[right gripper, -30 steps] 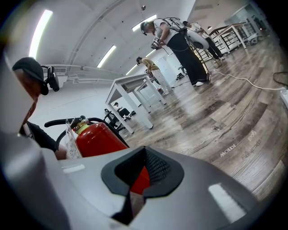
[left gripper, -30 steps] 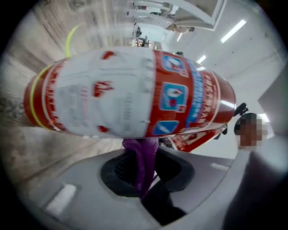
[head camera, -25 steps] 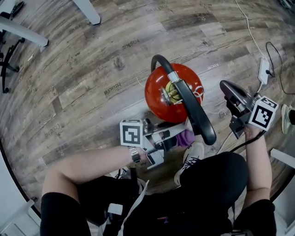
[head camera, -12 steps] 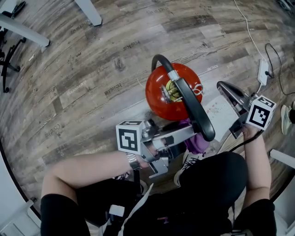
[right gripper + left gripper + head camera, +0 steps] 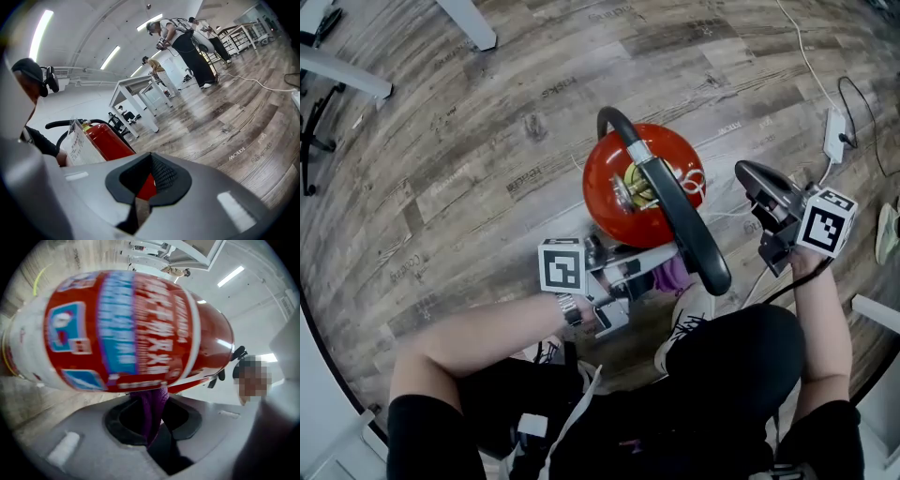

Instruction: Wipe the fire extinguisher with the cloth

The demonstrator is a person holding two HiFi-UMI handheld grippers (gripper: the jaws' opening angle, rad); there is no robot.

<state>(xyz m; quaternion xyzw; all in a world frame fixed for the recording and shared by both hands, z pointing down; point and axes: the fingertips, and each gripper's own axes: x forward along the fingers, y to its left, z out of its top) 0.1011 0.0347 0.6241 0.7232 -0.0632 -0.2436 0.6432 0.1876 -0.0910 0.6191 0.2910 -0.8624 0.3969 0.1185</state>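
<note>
Red, blue-labelled fire extinguisher touched by purple cloth.

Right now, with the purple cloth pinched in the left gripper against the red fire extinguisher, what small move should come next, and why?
Probably slide the left gripper sideways around the red fire extinguisher with the purple cloth pressed on it: the cloth, clamped between the jaws, meets only a narrow patch of the labelled cylinder wall.
</note>
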